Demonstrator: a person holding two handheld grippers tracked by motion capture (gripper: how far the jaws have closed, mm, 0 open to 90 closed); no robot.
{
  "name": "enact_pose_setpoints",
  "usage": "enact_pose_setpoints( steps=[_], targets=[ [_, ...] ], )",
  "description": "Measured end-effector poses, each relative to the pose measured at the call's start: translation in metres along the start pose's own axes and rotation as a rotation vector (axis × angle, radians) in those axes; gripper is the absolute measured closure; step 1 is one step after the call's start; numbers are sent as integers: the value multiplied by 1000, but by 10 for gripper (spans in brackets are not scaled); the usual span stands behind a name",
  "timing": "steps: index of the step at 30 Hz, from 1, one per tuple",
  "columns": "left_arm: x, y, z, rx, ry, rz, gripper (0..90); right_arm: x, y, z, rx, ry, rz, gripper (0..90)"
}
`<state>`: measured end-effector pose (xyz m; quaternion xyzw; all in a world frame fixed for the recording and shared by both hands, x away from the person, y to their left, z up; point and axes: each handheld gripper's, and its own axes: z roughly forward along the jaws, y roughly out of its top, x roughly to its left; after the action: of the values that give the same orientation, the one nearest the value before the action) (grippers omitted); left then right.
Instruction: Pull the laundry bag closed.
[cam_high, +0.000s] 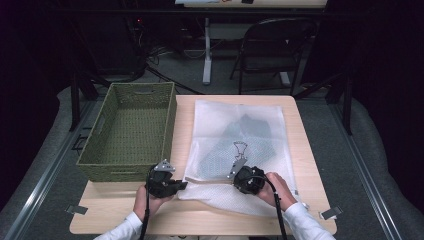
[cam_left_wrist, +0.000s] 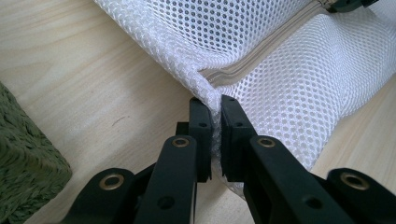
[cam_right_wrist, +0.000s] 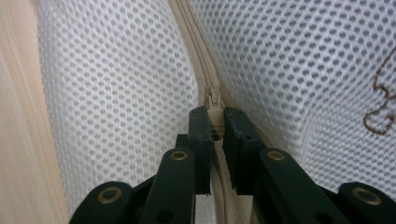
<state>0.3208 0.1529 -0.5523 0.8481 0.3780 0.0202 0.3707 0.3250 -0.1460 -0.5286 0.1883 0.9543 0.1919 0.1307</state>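
Note:
A white mesh laundry bag (cam_high: 240, 131) lies flat on the wooden table (cam_high: 312, 165) with a dark garment (cam_high: 235, 145) inside it. Its beige zipper (cam_left_wrist: 254, 58) runs along the near edge. My left gripper (cam_high: 184, 184) is shut on the bag's near left corner (cam_left_wrist: 205, 88), right at the zipper's end, its jaws (cam_left_wrist: 215, 111) pinching the mesh. My right gripper (cam_high: 235, 180) sits further right along the zipper. In the right gripper view its jaws (cam_right_wrist: 215, 117) are shut on the zipper pull (cam_right_wrist: 214, 100), with mesh (cam_right_wrist: 116, 93) on both sides.
An empty green woven basket (cam_high: 131, 130) stands on the table's left part, touching the bag's left side; its corner (cam_left_wrist: 23, 163) is near my left gripper. A folding chair (cam_high: 272, 47) and cables lie beyond the far edge.

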Motion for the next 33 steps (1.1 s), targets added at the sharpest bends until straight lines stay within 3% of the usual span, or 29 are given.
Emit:
enact_pose_setpoints(
  steps=[7, 8, 33],
  targets=[
    [3, -1, 0, 21, -3, 0, 850, -5, -7, -6, -9, -3, 15, 819],
    [3, -1, 0, 21, -3, 0, 850, -7, -17, -6, 17, -20, 28, 819],
    [5, -1, -4, 33, 9, 25, 849, -9, -40, -14, 42, -49, 71, 819]
  ],
)
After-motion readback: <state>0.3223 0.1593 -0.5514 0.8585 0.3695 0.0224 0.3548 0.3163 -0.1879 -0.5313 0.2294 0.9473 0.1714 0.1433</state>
